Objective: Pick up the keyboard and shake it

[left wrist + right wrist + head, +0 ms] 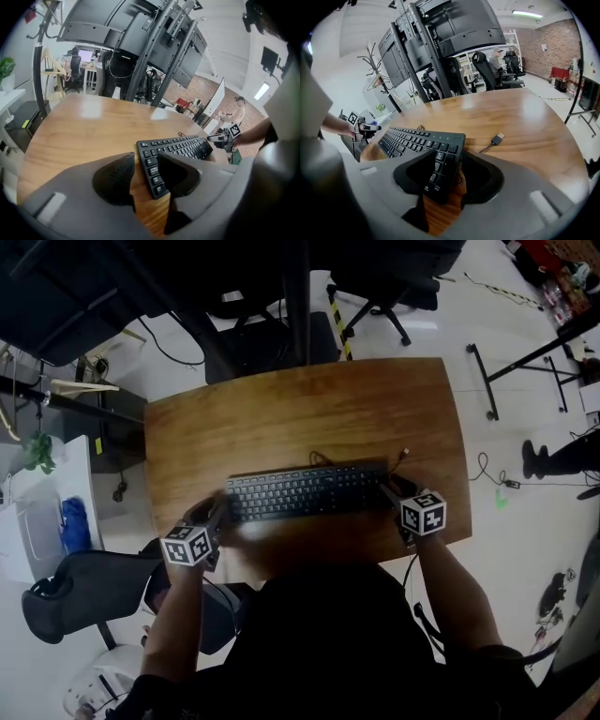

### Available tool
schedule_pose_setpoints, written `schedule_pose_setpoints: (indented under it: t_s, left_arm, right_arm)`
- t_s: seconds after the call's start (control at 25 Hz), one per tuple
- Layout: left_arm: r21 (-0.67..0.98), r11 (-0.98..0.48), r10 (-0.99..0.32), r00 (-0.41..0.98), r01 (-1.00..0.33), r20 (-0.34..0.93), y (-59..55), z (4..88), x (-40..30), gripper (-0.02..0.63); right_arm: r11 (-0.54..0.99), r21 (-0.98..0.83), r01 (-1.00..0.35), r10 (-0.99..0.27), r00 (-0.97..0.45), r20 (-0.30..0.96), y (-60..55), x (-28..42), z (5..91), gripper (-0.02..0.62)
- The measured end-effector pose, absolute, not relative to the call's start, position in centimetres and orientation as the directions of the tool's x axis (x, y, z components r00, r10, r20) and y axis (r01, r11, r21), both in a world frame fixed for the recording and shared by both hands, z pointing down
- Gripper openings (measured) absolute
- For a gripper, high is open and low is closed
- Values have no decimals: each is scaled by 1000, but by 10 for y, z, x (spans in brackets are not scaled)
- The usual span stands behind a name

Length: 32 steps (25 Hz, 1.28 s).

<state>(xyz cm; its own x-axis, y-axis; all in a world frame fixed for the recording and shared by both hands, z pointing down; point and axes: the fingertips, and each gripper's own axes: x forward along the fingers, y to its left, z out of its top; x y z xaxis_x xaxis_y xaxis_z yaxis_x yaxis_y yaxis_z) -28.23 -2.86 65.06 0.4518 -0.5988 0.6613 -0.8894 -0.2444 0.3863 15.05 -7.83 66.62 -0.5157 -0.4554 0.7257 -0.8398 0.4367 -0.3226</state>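
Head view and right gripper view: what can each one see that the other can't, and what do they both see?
Only the head view shows the whole table from above and a grey chair beside it. Only the right gripper view shows the big black monitors, a brick wall and a person sitting far off. Both show the keyboard lying flat on the table, one end between the open jaws of the right gripper, and the left gripper at the other end.
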Motion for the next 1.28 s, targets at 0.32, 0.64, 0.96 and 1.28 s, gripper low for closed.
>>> schedule_pose_setpoints:
  t_s: [0.32, 0.64, 0.96, 1.28]
  left_arm:
    - [502, -291, -469, 579, -814, 667, -16, 669, -257, 146]
    - [503, -297, -422, 585, -811, 693, -14, 678, -258, 128]
    - [518, -282, -420, 589, -807, 690, -14, 678, -260, 109]
    - [630, -310, -330, 702, -712, 631, -6, 672, -233, 0]
  right_arm:
    - [435, -393, -810, -399, -565, 723, -77, 147, 674, 179]
    - [447, -434, -782, -348, -599, 721, -75, 144, 679, 179]
    - [390, -540, -746, -327, -660, 676, -73, 143, 681, 170]
    - [402, -558, -726, -306, -681, 665, -72, 140, 676, 164]
